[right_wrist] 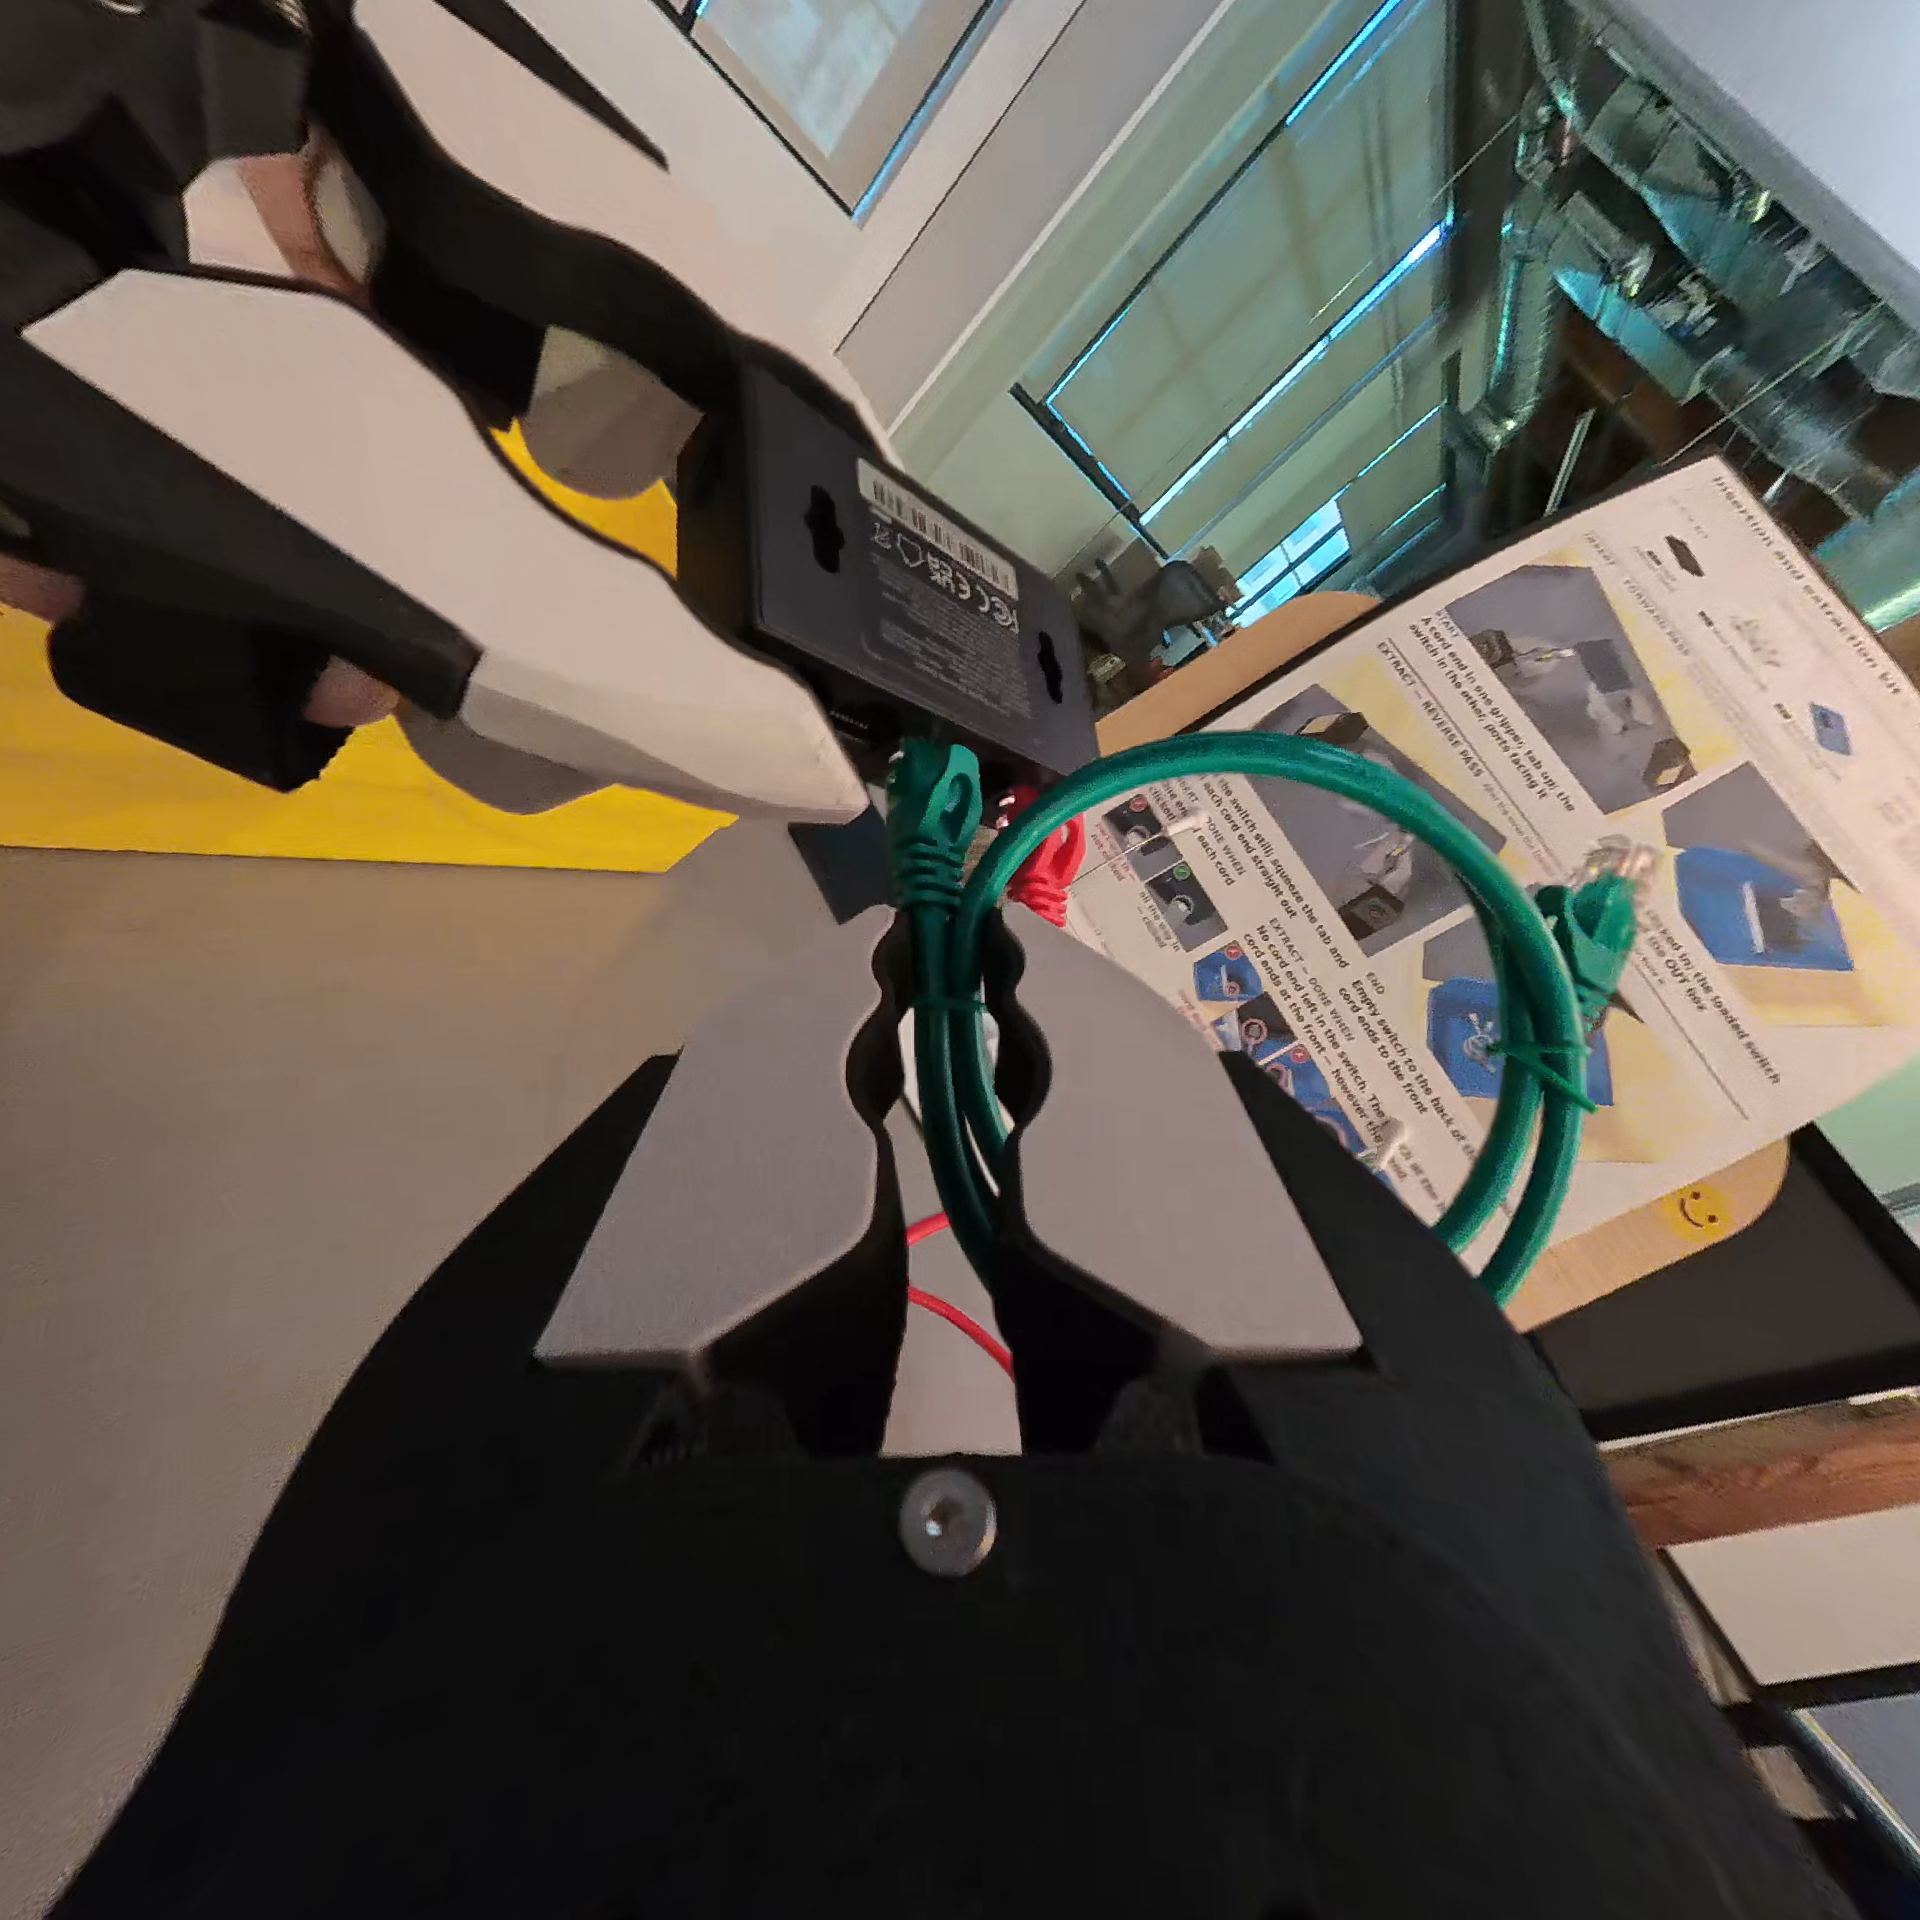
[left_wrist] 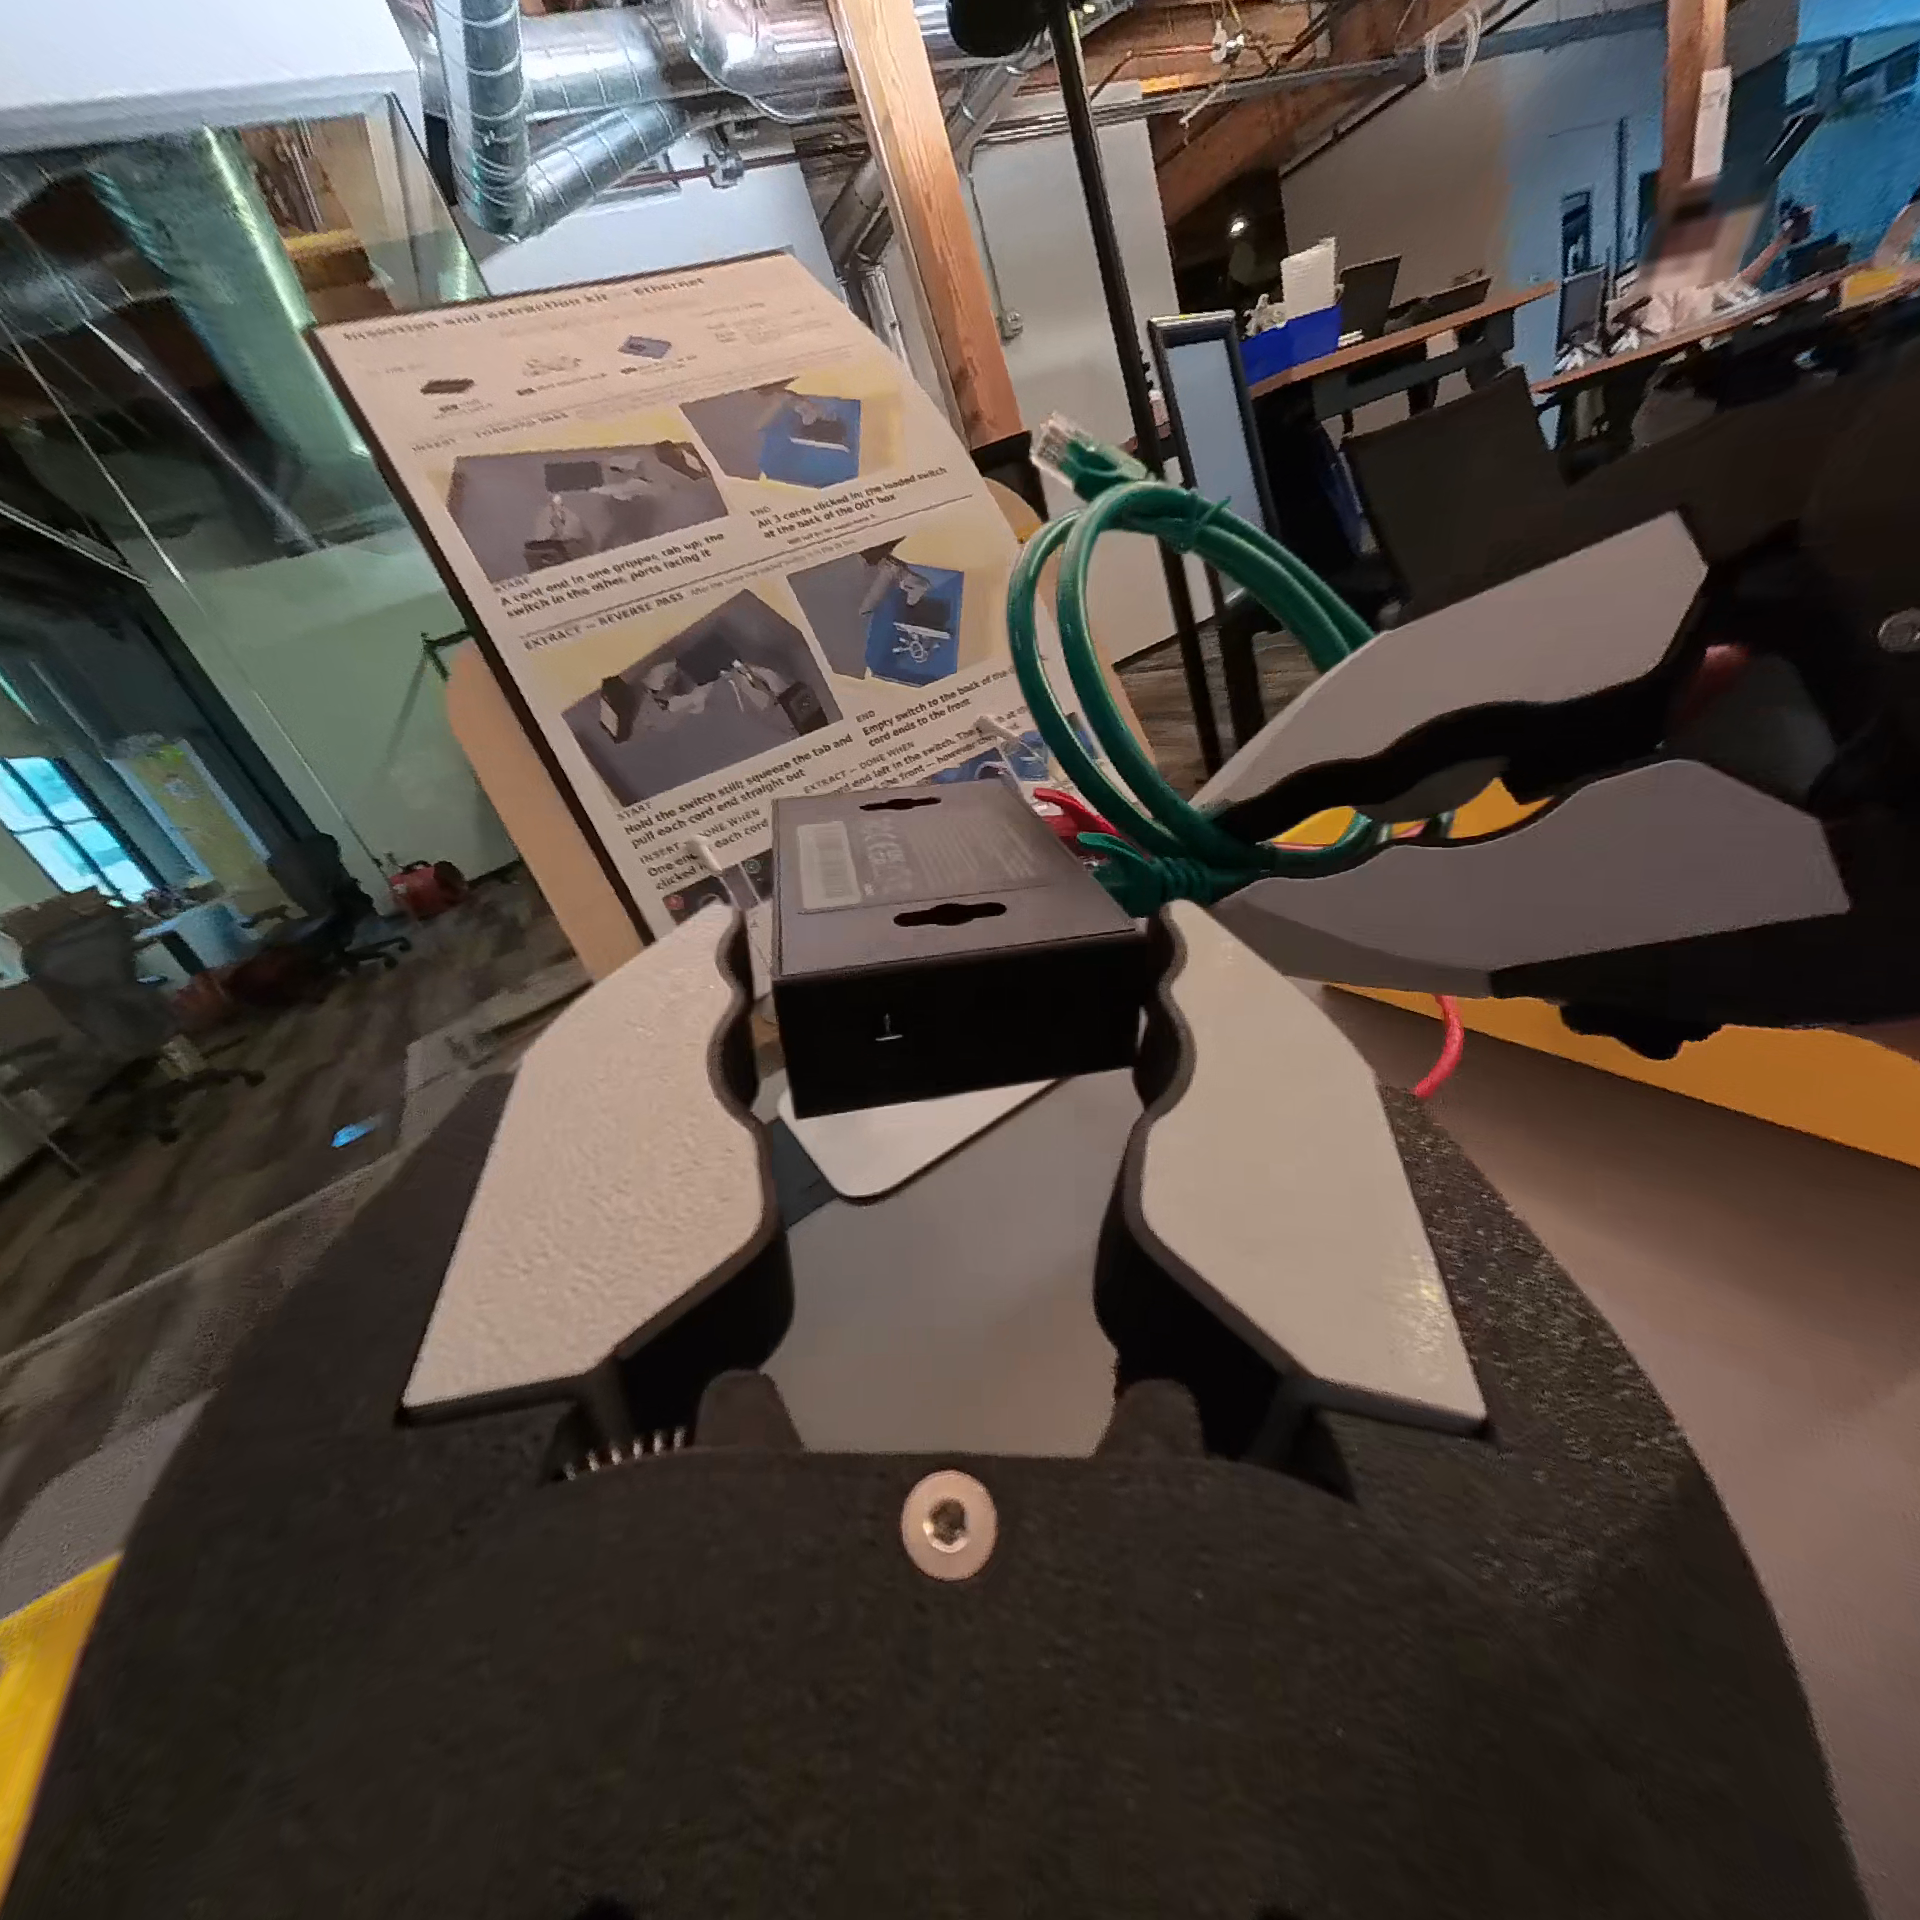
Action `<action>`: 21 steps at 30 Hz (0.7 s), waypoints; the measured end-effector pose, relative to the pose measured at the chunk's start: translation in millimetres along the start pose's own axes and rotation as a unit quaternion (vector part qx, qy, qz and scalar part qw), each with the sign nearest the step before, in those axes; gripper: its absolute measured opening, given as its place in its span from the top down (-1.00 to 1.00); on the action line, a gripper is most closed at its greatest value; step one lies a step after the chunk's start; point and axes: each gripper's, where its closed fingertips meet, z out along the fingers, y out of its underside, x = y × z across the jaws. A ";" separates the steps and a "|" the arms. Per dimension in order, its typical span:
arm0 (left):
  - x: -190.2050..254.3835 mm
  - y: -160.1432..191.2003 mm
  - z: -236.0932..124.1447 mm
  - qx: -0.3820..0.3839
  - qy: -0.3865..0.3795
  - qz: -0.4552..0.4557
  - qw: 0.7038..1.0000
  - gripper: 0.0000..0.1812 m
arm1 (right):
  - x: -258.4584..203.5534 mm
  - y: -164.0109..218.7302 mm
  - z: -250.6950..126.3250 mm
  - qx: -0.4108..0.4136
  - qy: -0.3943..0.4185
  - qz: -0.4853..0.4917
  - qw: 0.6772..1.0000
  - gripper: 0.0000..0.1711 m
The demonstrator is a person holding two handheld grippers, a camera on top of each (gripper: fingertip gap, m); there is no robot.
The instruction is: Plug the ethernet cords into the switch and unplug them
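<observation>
The black switch [left_wrist: 951,951] sits clamped between the fingers of the left gripper [left_wrist: 948,997], lifted clear of the grey table [left_wrist: 1662,1299], its labelled underside facing up. Just beyond its far side, the right gripper [right_wrist: 940,971] is closed on a coiled green cord [right_wrist: 1247,774], pinching it just behind the plug [right_wrist: 935,805], which sits right at the switch's port side; whether it is seated cannot be told. The cord's other plug [left_wrist: 1075,452] hangs free at the far side of the loop. A red cord [right_wrist: 1049,862] lies just beside the green plug, at the switch. Behind both tools leans a printed instruction board [left_wrist: 665,540], and a yellow strip [left_wrist: 1621,1081] runs along the table.
</observation>
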 end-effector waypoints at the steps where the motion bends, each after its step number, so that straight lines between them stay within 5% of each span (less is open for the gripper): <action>1: 1.0 0.8 0.2 -0.001 0.008 -0.009 1.000 0.28 | 0.2 -1.0 -0.1 0.004 0.005 -0.004 1.000 0.84; 8: 1.1 -6.2 -2.0 0.027 -0.009 0.035 0.999 0.29 | 4.1 -6.8 -3.2 0.023 0.035 -0.030 0.999 0.84; 21: 8.5 -27.6 -14.3 0.107 -0.041 0.102 0.988 0.29 | -2.6 -15.3 -10.3 0.128 -0.107 0.131 0.977 0.83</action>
